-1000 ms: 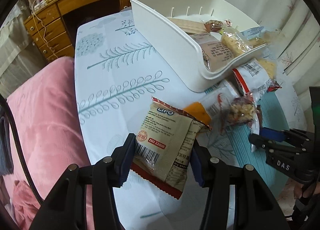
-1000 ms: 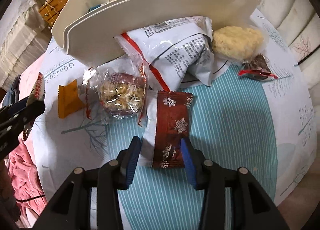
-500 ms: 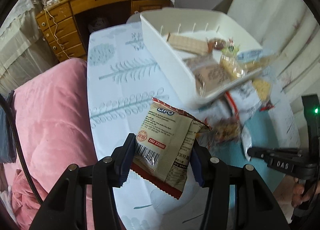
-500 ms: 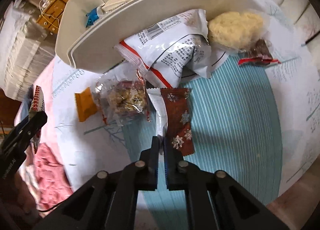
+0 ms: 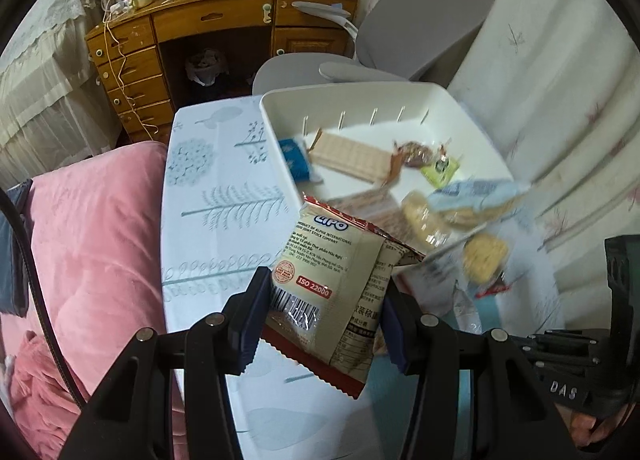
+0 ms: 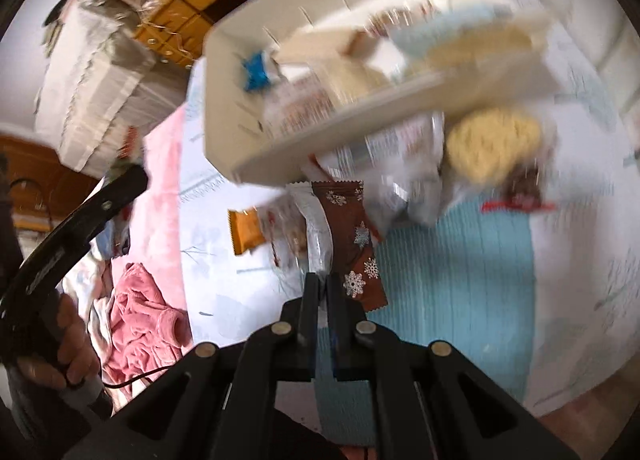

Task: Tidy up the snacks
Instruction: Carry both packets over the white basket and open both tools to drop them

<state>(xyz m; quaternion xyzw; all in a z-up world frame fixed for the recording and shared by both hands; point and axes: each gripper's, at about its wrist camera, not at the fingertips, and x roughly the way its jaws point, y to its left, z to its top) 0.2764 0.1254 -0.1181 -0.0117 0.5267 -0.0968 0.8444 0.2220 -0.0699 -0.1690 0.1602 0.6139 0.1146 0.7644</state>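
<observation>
Cream cracker packet (image 5: 332, 292): was held between the two blue pads of the left gripper (image 5: 320, 318), its barcode end down by the pads, its red-edged top tilted up toward the bin; it was lifted clear of the table.
Left gripper: was closed on the cracker packet, one pad pressed to each side edge.
Brown snowflake wrapper (image 6: 352, 236): was pinched by its clear lower edge in the right gripper (image 6: 323, 292) and stretched away from the tips toward the bin's near wall.
Right gripper: was clamped nearly flat on the wrapper's edge, the jaws almost touching.
White bin (image 5: 360, 100): was seen beyond both tools on the patterned tablecloth (image 5: 216, 188), with a wafer pack, a blue sweet and other packets lying inside.
Loose snacks: an orange packet (image 6: 244, 232) and a clear bag of pale biscuits (image 6: 492, 148) were left on the table just before the bin, to either side of the held wrapper; the view there was blurred.
Teal striped mat (image 6: 452, 284): was spread under the right gripper, beside the tablecloth.
Pink bedding (image 5: 88, 244): was lying along the table's left edge.
</observation>
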